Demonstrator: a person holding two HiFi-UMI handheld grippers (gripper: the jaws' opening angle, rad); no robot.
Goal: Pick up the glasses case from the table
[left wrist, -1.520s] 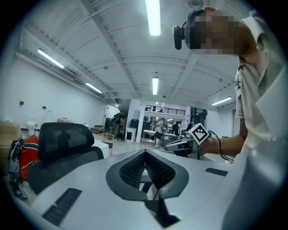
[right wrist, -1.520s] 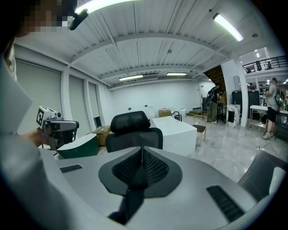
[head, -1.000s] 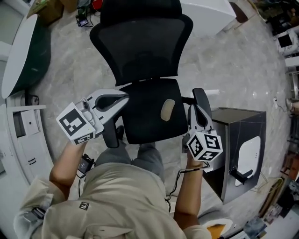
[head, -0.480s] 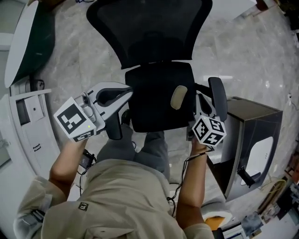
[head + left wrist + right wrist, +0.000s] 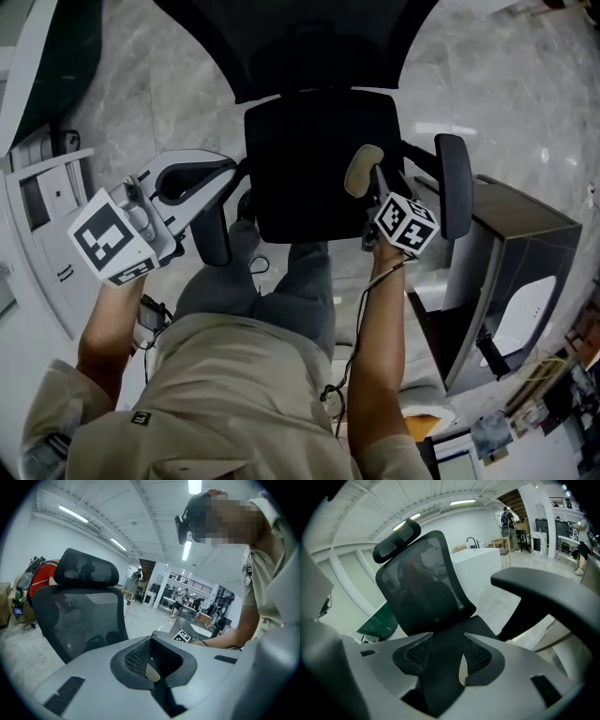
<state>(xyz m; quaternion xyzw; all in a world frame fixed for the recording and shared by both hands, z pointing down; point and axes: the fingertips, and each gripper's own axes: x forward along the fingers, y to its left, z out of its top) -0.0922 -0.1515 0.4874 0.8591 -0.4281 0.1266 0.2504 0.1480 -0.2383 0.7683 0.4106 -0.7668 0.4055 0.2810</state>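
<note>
**Office chair** (image 5: 309,178): the head view takes it from above, seat towards the person, with the backrest cut off at the top edge. Only the two gripper views show the mesh backrest (image 5: 424,590) at full height, with the headrest (image 5: 396,538) above it.

**Left gripper** (image 5: 223,167): beside the chair's armrest (image 5: 214,230) on the person's left, outside the seat. Its own view shows the fingertips meeting, clenched on nothing.

**Right gripper** (image 5: 375,180): over the right part of the seat, inside the other armrest (image 5: 453,183). Its own view shows the jaws apart and opening, with bare seat in the gap and nothing pressed between the pads. The head view does not show that gap.

**Glasses case** (image 5: 360,169): beige and oval, clear in the head view only. It lies flat on the chair seat, right of centre, at the right gripper's tips. Contact cannot be determined. Its long axis runs from the seat front towards the backrest, the far end leaning slightly towards the right armrest.
</note>
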